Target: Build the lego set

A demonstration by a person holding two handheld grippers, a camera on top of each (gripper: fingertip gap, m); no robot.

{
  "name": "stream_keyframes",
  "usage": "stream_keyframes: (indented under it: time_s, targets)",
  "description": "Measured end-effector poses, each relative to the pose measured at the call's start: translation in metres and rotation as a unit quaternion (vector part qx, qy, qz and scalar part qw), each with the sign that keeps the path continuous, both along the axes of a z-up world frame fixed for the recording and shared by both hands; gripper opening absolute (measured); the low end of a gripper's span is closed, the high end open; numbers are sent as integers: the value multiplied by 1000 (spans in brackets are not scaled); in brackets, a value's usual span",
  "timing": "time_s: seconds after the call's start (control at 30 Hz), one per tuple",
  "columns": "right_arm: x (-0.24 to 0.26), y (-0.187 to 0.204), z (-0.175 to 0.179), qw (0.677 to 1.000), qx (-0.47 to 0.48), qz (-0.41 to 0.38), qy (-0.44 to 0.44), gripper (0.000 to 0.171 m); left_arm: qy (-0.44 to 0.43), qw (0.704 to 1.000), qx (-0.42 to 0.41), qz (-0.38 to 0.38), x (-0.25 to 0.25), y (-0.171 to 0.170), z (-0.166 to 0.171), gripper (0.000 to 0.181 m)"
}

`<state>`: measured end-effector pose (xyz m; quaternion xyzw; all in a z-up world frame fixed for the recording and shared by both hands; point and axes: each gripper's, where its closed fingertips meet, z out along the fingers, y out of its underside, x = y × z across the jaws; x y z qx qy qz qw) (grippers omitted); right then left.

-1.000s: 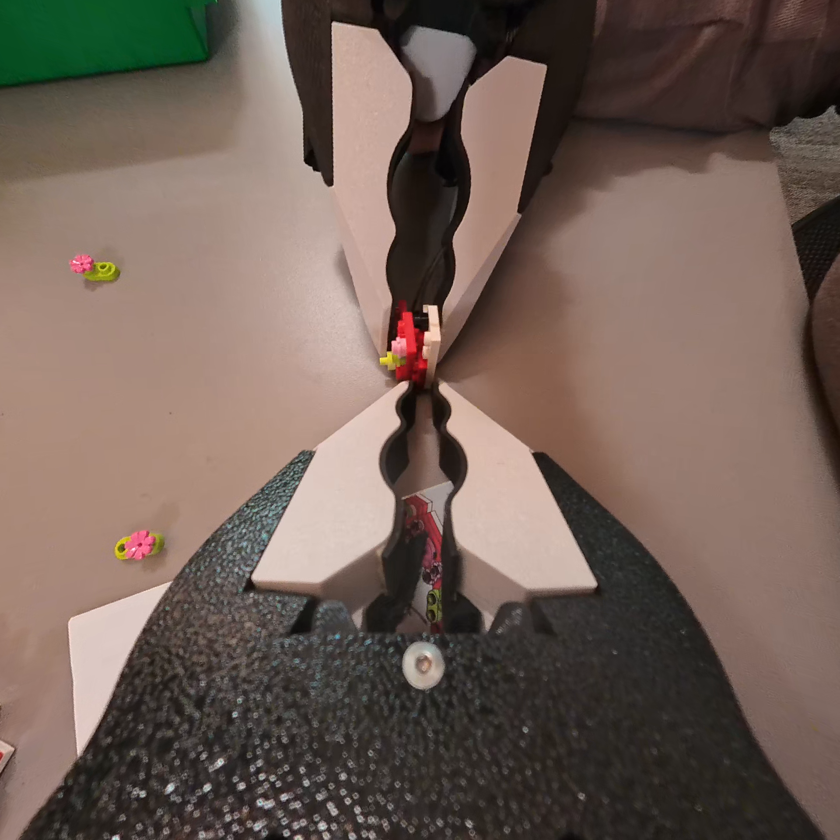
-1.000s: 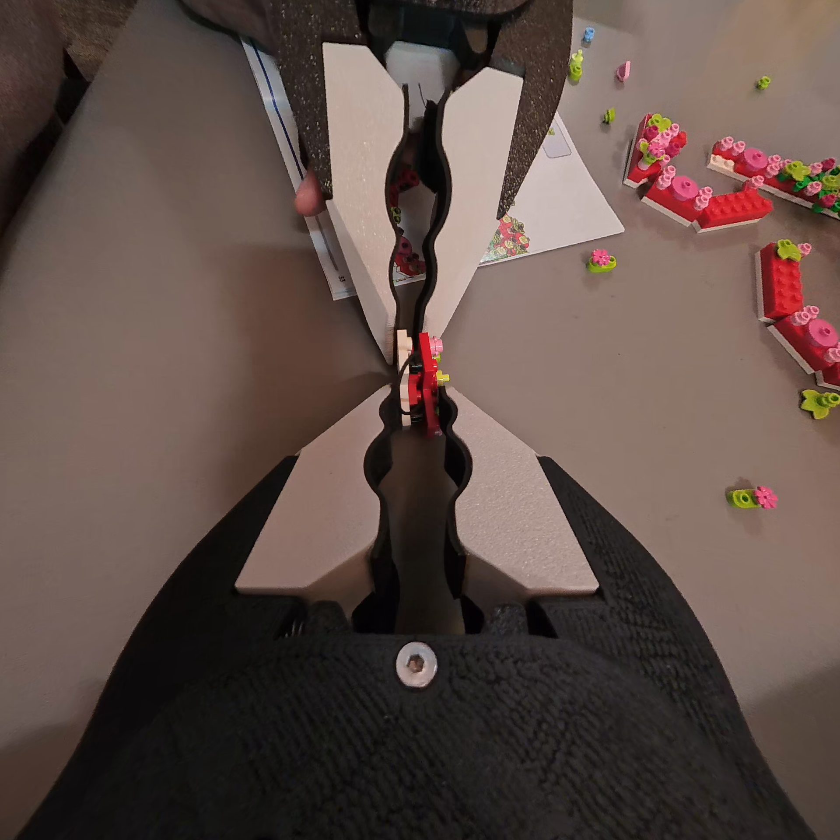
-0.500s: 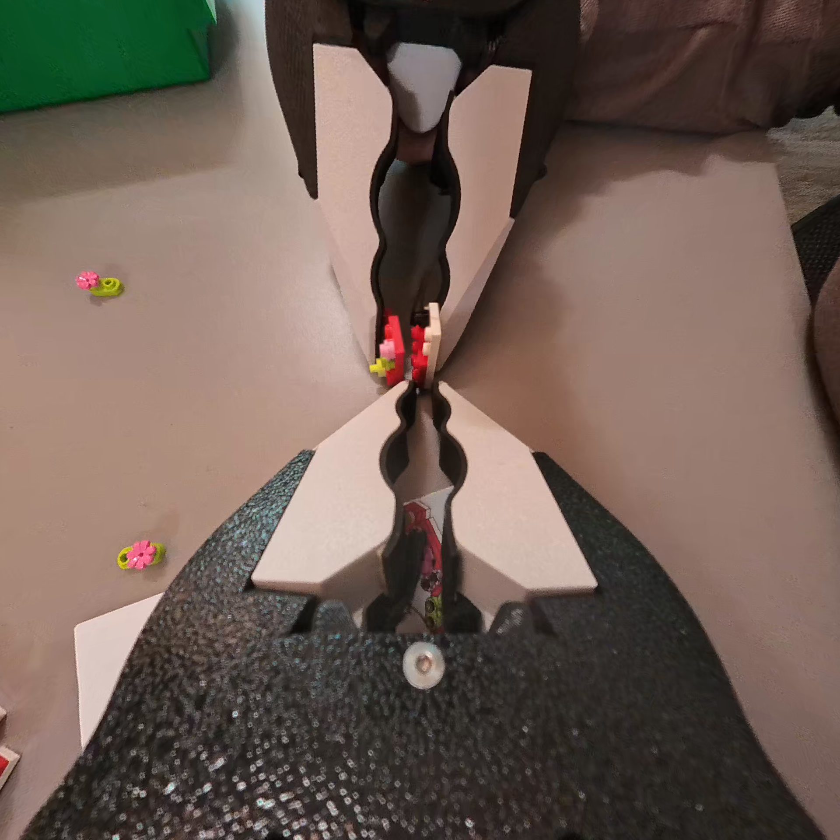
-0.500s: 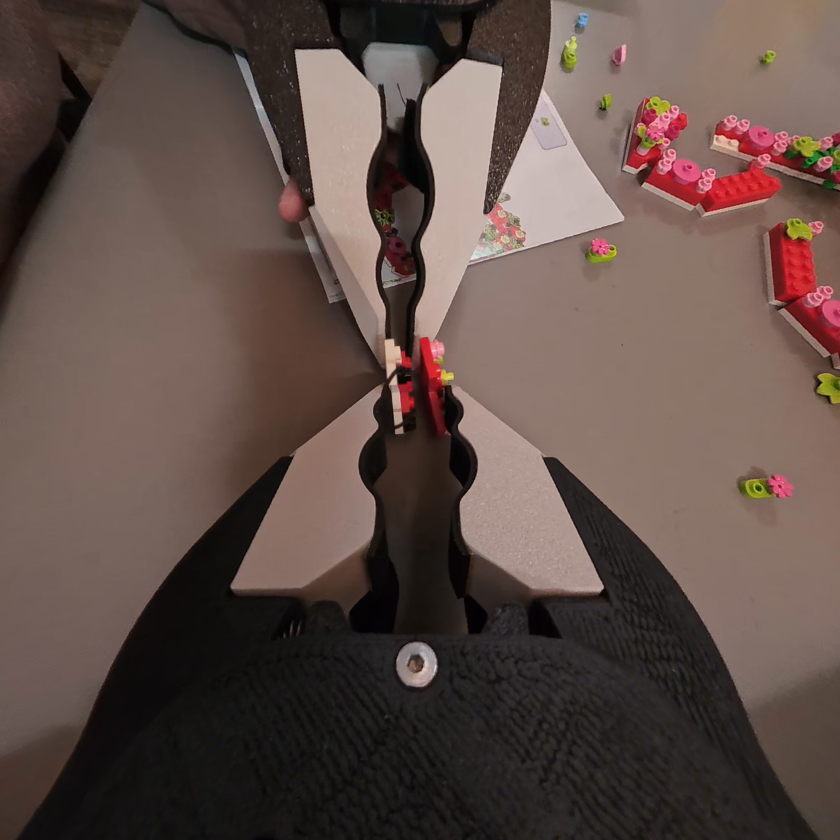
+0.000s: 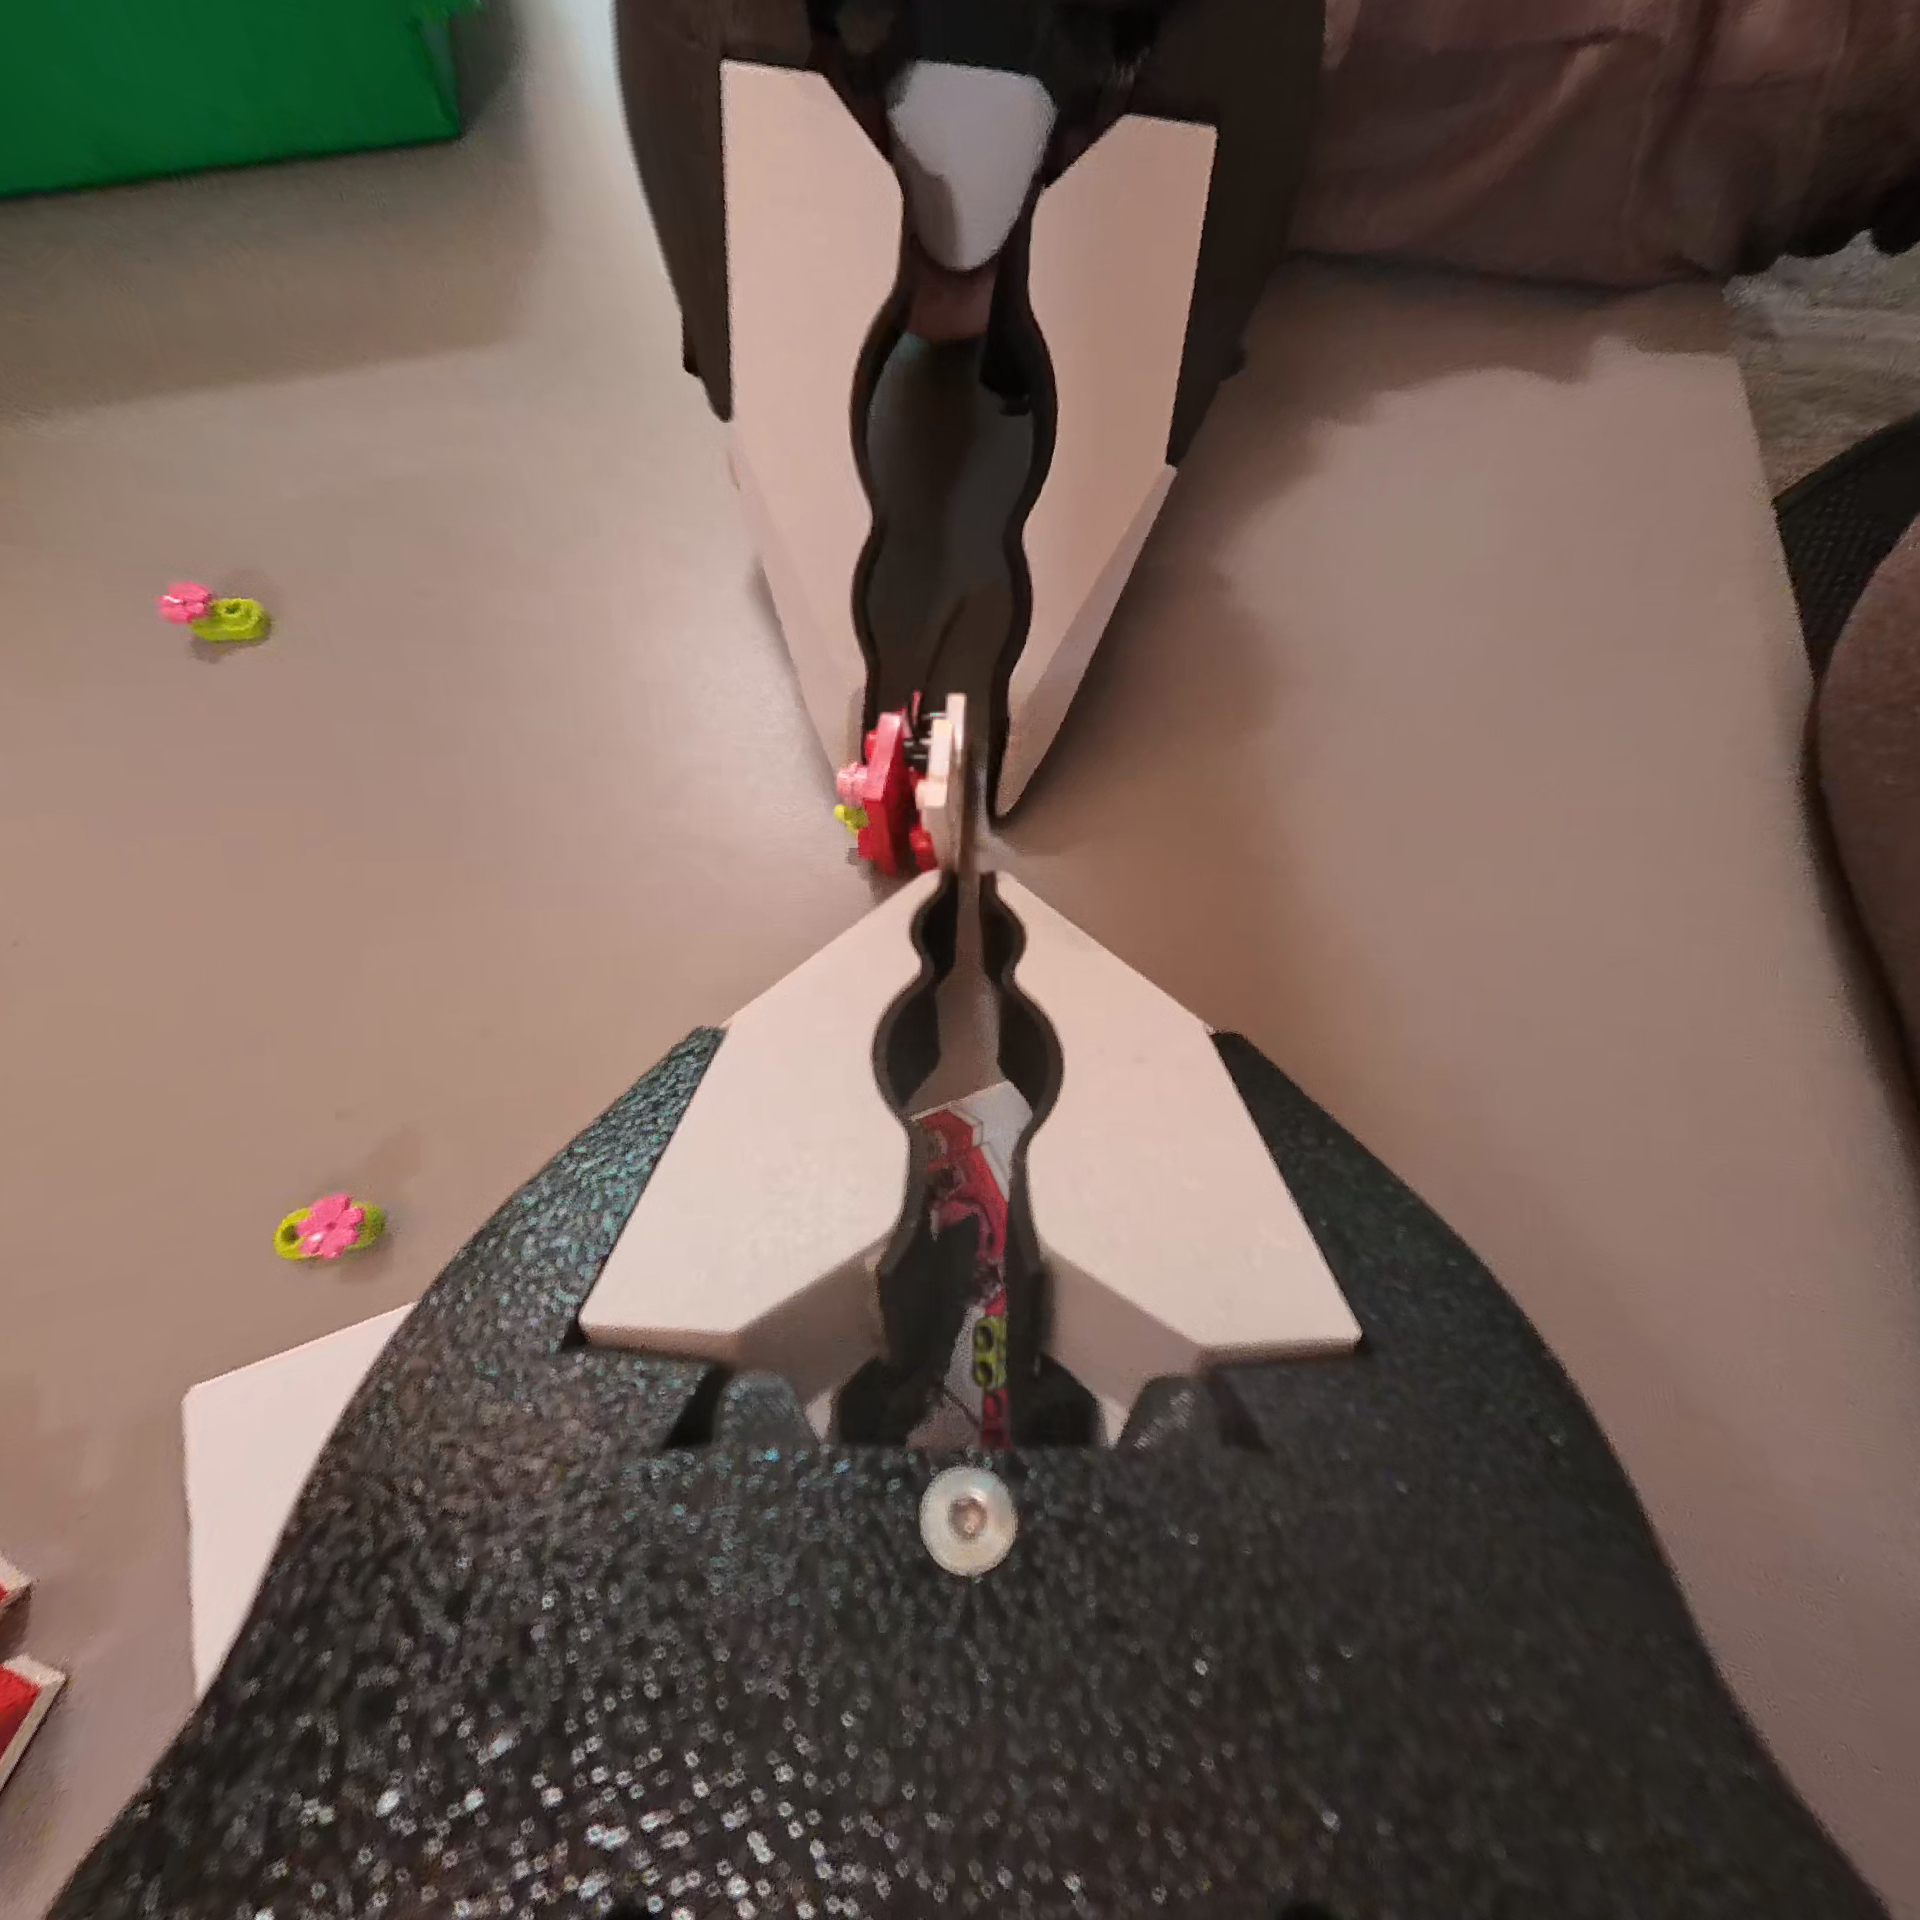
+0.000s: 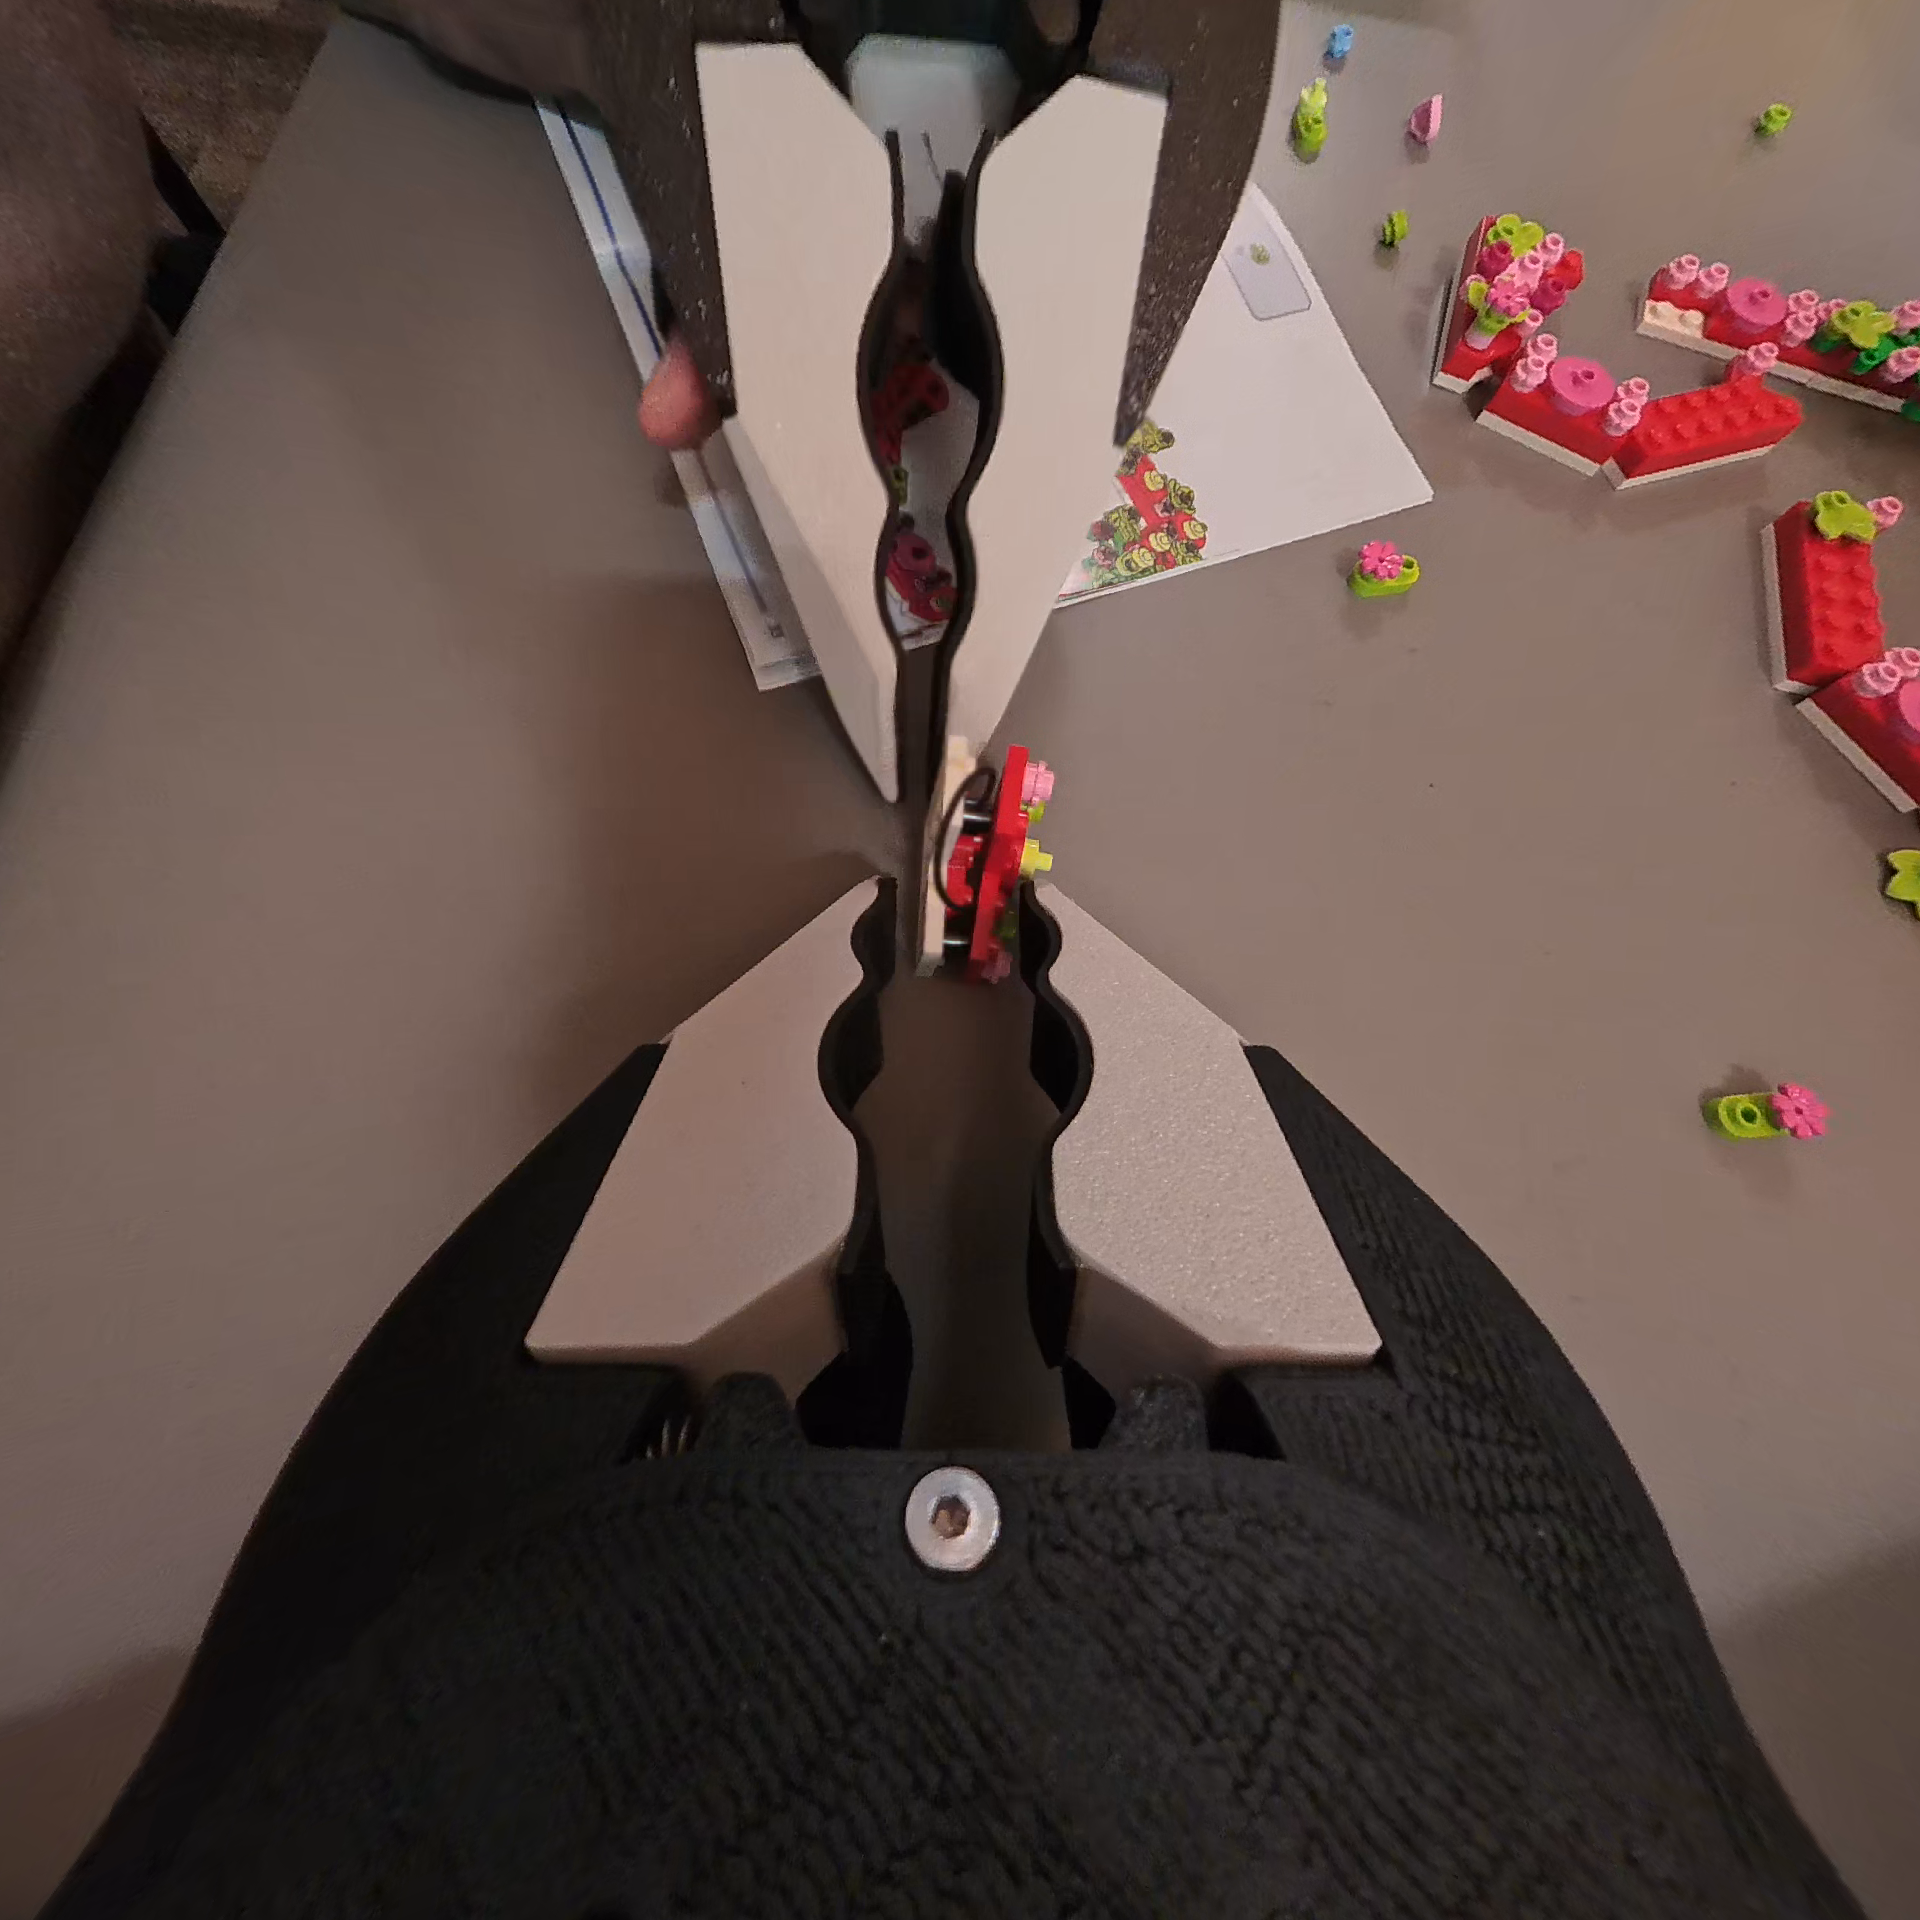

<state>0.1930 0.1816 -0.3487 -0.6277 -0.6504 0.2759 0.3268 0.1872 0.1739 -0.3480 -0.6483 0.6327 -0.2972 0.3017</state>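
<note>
A small lego assembly (image 5: 891, 792) has a red piece with a pink flower and lime bits joined to a white plate. It hangs above the grey table between the two grippers, which face each other tip to tip. My left gripper (image 5: 964, 888) is shut on the edge of the white plate. In the right wrist view the assembly (image 6: 987, 862) sits between the fingertips of my right gripper (image 6: 956, 899). That gripper is open, with a gap on the white plate's side. The left gripper (image 6: 912, 795) shows at the top of that view.
An instruction sheet (image 6: 1247, 416) lies under the left gripper. Built red sections with pink and green tops (image 6: 1683, 416) lie at the right. Loose lime-and-pink flower pieces (image 6: 1382, 569) (image 6: 1766, 1112) (image 5: 327, 1226) lie on the table. A green box (image 5: 208, 94) stands far left. Only a small space, under 4 cm, lies between the two pairs of fingers.
My right gripper's fingers have spread apart and released their grip on the assembly. The left gripper stays shut on the white plate. The assembly has tilted slightly.
</note>
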Motion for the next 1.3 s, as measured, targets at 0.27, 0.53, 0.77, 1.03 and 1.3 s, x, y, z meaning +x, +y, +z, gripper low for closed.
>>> stream_keyframes:
  time_s: [0.27,0.53,0.77,1.03,1.3]
  targets:
    - [-1,-1,0,1000,0,1,0,21,2,1000,10,0,5,-1,-3,1]
    - [0,-1,0,1000,-4,-1,-1,21,5,1000,9,20,-4,8,1,5]
    - [3,-1,0,1000,-8,2,-1,21,12,999,22,25,-1,8,-3,16]
    - [5,0,0,1000,-11,-1,-1,22,0,1000,12,23,2,5,1,23]
    - [5,0,0,1000,-11,-1,-1,21,2,1000,11,16,6,0,-2,22]
